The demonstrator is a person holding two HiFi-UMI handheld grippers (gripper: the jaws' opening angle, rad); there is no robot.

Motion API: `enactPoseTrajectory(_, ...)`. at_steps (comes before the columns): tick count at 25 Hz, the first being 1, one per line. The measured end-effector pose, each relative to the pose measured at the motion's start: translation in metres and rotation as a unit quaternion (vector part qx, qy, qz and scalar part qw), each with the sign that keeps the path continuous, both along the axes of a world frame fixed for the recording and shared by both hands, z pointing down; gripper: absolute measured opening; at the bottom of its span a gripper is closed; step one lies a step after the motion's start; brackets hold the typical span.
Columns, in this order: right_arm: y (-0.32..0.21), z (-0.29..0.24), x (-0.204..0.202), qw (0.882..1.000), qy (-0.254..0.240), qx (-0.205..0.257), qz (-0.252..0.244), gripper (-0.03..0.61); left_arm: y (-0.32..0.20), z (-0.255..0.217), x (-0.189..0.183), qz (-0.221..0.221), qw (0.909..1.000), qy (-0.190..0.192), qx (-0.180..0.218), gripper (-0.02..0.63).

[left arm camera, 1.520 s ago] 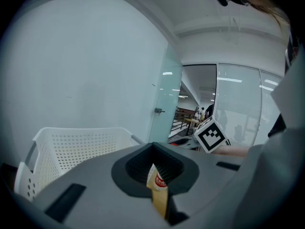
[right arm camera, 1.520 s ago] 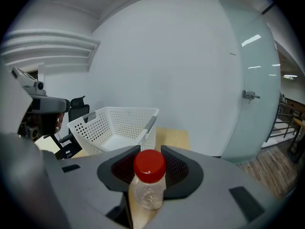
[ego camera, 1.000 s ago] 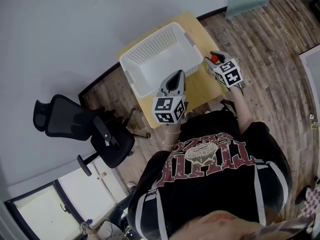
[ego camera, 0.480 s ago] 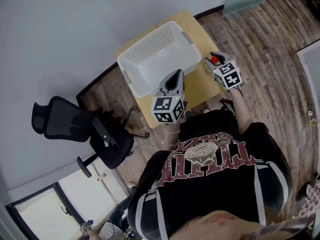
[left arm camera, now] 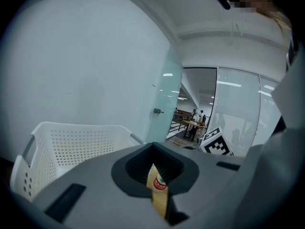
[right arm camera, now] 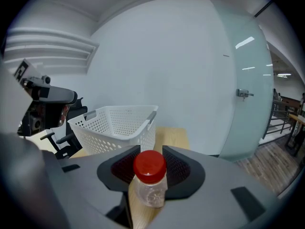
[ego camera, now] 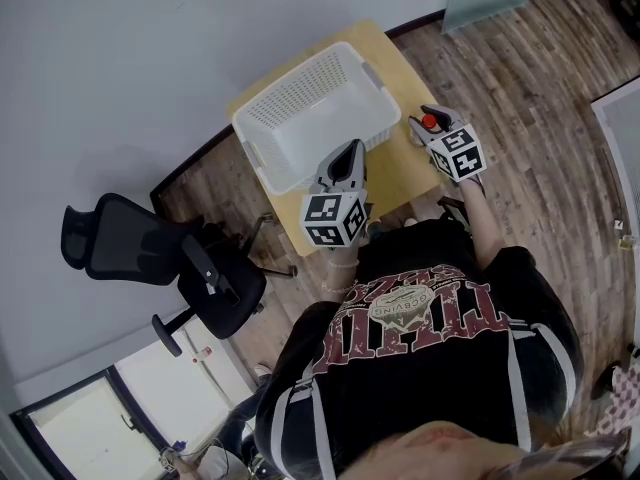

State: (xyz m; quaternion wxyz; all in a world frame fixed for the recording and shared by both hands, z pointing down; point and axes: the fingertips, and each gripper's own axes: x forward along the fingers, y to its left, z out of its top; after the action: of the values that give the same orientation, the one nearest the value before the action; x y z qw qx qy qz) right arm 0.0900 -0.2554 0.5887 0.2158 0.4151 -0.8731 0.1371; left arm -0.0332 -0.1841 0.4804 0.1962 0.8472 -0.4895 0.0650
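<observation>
Basket point(ego camera: 310, 108) sits upper centre in the head view. Left gripper point(ego camera: 348, 153), clenched on an upright packet point(left arm camera: 158, 190), is at its near rim. Right gripper point(ego camera: 428, 118), gripping an upright red-capped bottle point(right arm camera: 149, 182), stands off its right wall, farther away.

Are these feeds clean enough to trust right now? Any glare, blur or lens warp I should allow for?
Head view: even light, sharp, the basket crisp. Left gripper view: strong fisheye bend, dark corners, the packet between the jaws still readable. Right gripper view: same warp, bright reflected streaks on the glass door, the red-capped bottle in the jaws slightly soft.
</observation>
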Motion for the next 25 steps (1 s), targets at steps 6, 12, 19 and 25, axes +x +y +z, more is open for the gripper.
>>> enactPoseTrajectory(6, 0.0019, -0.001, 0.0008, 1.0, -0.01, 0.003, 0.004, 0.147, 0.0002, 0.0021, -0.0016, -0.002, 1.0, -0.003, -0.003, 0.048)
enactPoseTrajectory(12, 0.0021, -0.0018, 0.0065, 1.0, -0.017, 0.002, 0.013, 0.147, 0.0026, 0.0011, -0.0011, -0.002, 1.0, -0.001, -0.002, 0.048)
enactPoseTrajectory(19, 0.0016, -0.0006, 0.0087, 1.0, -0.02, 0.0, 0.016, 0.158, 0.0035, 0.0022, -0.0029, -0.004, 1.0, 0.004, -0.003, 0.048)
enactPoseTrajectory(25, -0.0003, -0.0016, 0.0095, 1.0, -0.012, 0.002, 0.019, 0.161, 0.0072, 0.0007, -0.0048, -0.003, 1.0, 0.007, -0.004, 0.048)
